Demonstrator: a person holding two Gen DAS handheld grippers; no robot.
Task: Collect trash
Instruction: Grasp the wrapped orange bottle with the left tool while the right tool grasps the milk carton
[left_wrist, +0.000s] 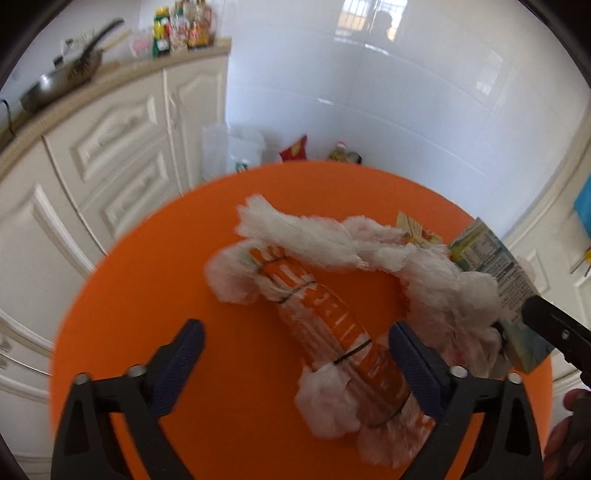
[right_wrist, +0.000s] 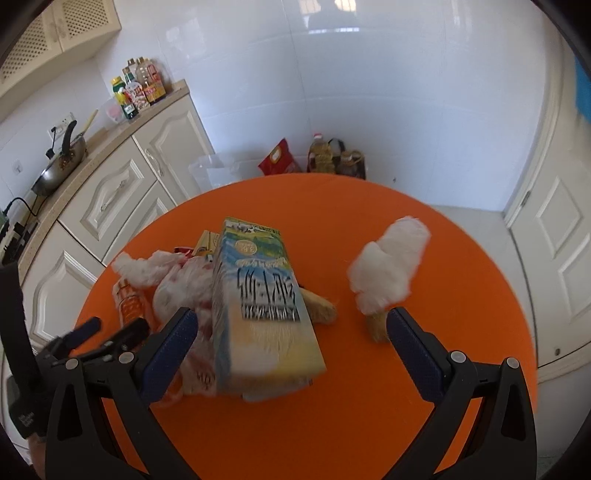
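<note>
A crushed clear plastic bottle (left_wrist: 332, 325) with an orange label lies on the round orange table (left_wrist: 155, 295), with white crumpled tissues (left_wrist: 295, 232) around it. My left gripper (left_wrist: 295, 326) hangs open over it; the bottle lies between the fingers, close to the right one. A blue and yellow milk carton (right_wrist: 258, 295) lies flat in the right wrist view. My right gripper (right_wrist: 291, 312) is open above it, its pads apart from the carton's sides. Left of the carton lie a white bag (right_wrist: 184, 288) and the bottle (right_wrist: 127, 302).
A white tissue wad (right_wrist: 388, 269) and two brown scraps (right_wrist: 321, 306) lie right of the carton. Cream cabinets (right_wrist: 110, 195) with a wok (right_wrist: 59, 166) and sauce bottles (right_wrist: 136, 88) stand on the left. Bags and oil jugs (right_wrist: 325, 155) sit on the floor by the tiled wall.
</note>
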